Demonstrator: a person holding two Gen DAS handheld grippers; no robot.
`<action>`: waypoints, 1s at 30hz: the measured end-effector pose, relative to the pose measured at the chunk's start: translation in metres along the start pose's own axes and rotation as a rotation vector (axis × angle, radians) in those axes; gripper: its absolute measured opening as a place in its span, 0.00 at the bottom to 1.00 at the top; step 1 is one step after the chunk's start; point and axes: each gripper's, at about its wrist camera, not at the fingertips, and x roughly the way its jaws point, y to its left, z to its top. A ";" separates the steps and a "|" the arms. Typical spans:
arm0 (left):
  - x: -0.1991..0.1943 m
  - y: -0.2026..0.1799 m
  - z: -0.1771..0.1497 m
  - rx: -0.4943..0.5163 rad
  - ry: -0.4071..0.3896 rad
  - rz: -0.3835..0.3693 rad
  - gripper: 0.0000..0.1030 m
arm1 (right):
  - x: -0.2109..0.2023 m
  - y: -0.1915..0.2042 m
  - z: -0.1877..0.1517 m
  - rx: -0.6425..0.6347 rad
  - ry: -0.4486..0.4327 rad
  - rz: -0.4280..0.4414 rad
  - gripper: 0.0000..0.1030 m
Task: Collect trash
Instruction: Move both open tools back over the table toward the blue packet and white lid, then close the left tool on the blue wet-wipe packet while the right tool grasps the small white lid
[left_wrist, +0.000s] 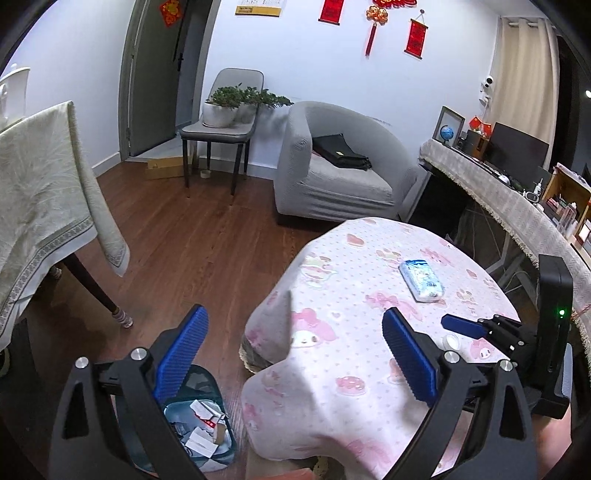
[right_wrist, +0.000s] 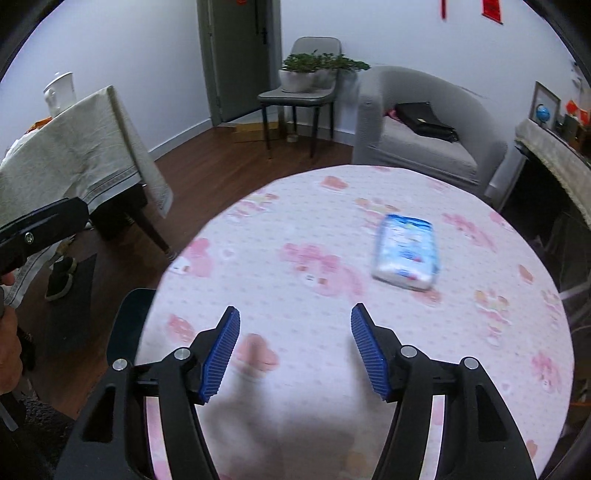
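A round table with a pink cartoon cloth (left_wrist: 354, 280) (right_wrist: 332, 229) holds a blue-and-white tissue pack (left_wrist: 421, 279) (right_wrist: 406, 254) and a small white lid-like piece (left_wrist: 451, 340). A teal trash bin (left_wrist: 199, 421) with paper scraps inside stands on the floor left of the table; its rim also shows in the right wrist view (right_wrist: 129, 328). My left gripper (left_wrist: 291, 350) is open and empty, above the table's left edge and the bin. My right gripper (right_wrist: 295, 350) is open and empty over the table; it shows in the left wrist view (left_wrist: 465, 326) beside the white piece.
A second table with a beige cloth (left_wrist: 44, 199) (right_wrist: 81, 147) stands to the left. A grey armchair (left_wrist: 332, 166) with a black bag, a chair with potted plants (left_wrist: 225, 110), and a cluttered side desk (left_wrist: 517, 192) lie beyond. Wood floor lies between.
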 end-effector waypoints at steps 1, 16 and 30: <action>0.002 -0.003 0.000 0.000 0.004 -0.003 0.94 | -0.002 -0.005 -0.001 0.007 0.001 -0.006 0.63; 0.034 -0.044 -0.002 0.033 0.050 -0.021 0.96 | 0.003 -0.049 -0.023 0.048 0.061 -0.060 0.63; 0.065 -0.086 -0.002 0.036 0.089 -0.063 0.97 | 0.003 -0.071 -0.032 0.053 0.069 -0.054 0.29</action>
